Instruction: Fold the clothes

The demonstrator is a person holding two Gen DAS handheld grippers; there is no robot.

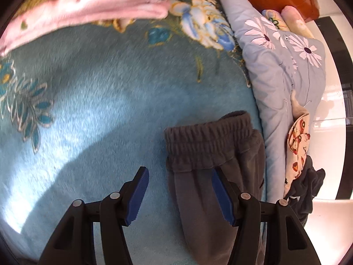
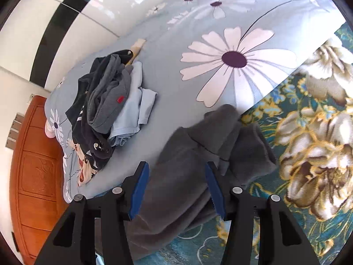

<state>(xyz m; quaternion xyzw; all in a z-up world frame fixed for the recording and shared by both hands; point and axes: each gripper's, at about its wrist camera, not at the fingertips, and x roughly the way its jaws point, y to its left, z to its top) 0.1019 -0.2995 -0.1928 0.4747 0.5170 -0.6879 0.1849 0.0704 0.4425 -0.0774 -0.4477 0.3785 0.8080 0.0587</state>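
Through the left wrist camera we are looking down on a teal blanket [image 1: 110,101] with flower prints. The grey trousers [image 1: 211,159] are lying flat on it at its right edge, against the pale blue quilt [image 1: 286,84]. Their long axis is running from the bottom of the view upward, and the gathered waistband [image 1: 209,137] is pointing away from us. The left gripper [image 1: 178,195] is hanging above them with its jaws spread wide and nothing between the blue pads [image 1: 138,196]; the left pad is standing over bare blanket and the right pad over the trouser leg, just below the waistband. A pink garment [image 1: 88,8] is lying across the far end of the blanket, blurred. We are seeing no baskets or boxes here.

Through the right wrist camera we are seeing the other end of the grey trousers [image 2: 198,165], bunched and draped half on the quilt [image 2: 176,33] and half on the blanket [image 2: 308,143], with the long axis running from the near edge up toward the big white daisy. The right gripper [image 2: 176,191] is also wide open and gripping nothing, its pads straddling the grey cloth. Left of the trousers, on the quilt, a loose pile of clothes [image 2: 106,103] is lying: dark, grey and light blue pieces. A wooden headboard [image 2: 35,172] is standing beyond the quilt's left end.
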